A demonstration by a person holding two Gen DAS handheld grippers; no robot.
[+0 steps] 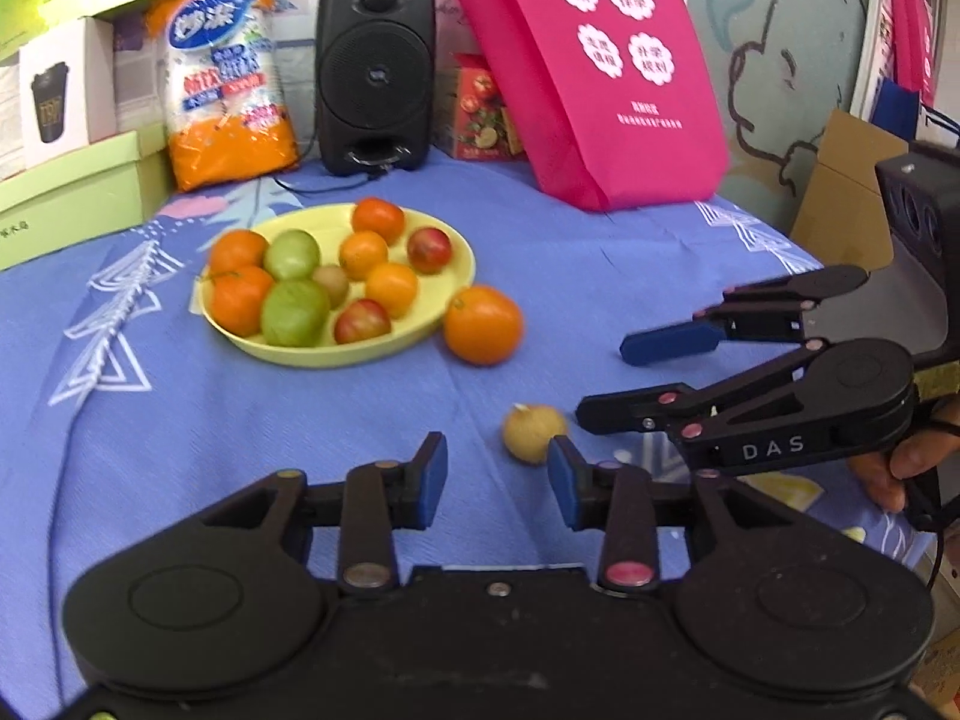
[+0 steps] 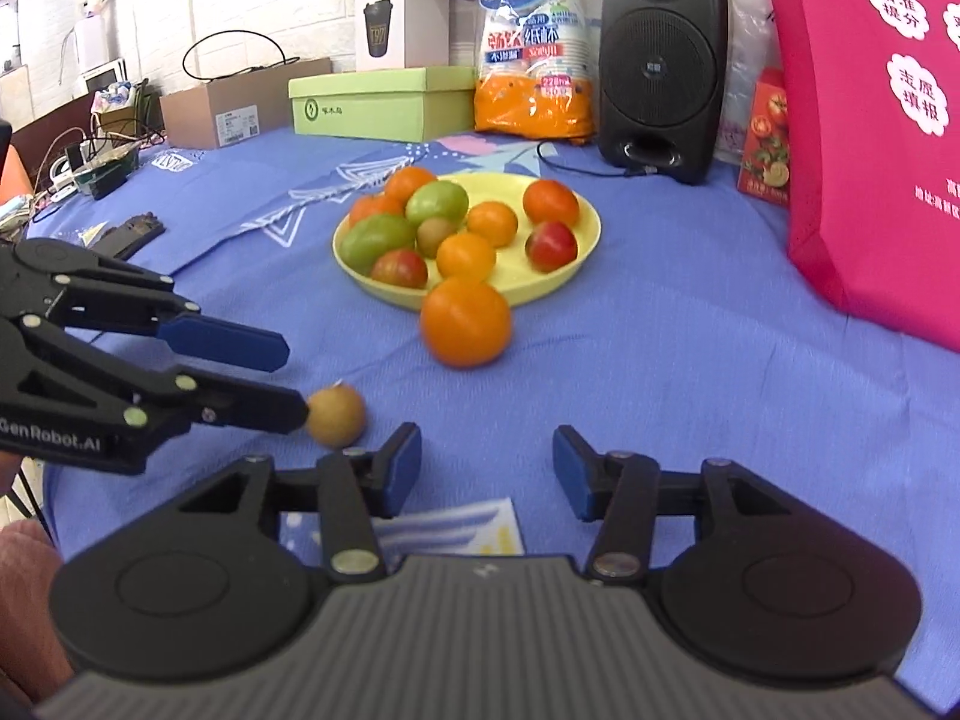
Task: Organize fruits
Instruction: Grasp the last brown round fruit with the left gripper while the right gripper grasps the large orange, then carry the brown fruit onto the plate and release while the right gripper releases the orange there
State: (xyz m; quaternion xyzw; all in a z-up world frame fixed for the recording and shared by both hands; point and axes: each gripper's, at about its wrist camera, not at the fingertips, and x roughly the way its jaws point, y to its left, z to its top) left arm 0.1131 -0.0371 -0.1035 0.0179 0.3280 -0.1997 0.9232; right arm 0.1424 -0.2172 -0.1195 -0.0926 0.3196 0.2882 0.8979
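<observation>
Both the left gripper (image 1: 498,483) and the right gripper (image 2: 486,471) have their fingers apart and hold nothing. The yellow plate (image 1: 447,240) carries many fruits; a big orange (image 1: 483,324) lies just beside it on the blue tablecloth (image 1: 600,252), and a small brown fruit (image 1: 533,432) lies near the left gripper's right fingertip

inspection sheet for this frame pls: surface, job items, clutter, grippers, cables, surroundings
Surface: blue patterned tablecloth, wrinkled.
Job's things: yellow plate holding ten mixed fruits; large orange on the cloth at its rim; small brown fruit loose nearby.
Clutter: speaker, pink bag, paper-cup pack, green box.
Grippers: left gripper and right gripper, jaws open, empty.
Cables: speaker cable; a wire across the cloth.
Surroundings: wall mural, cardboard box.
</observation>
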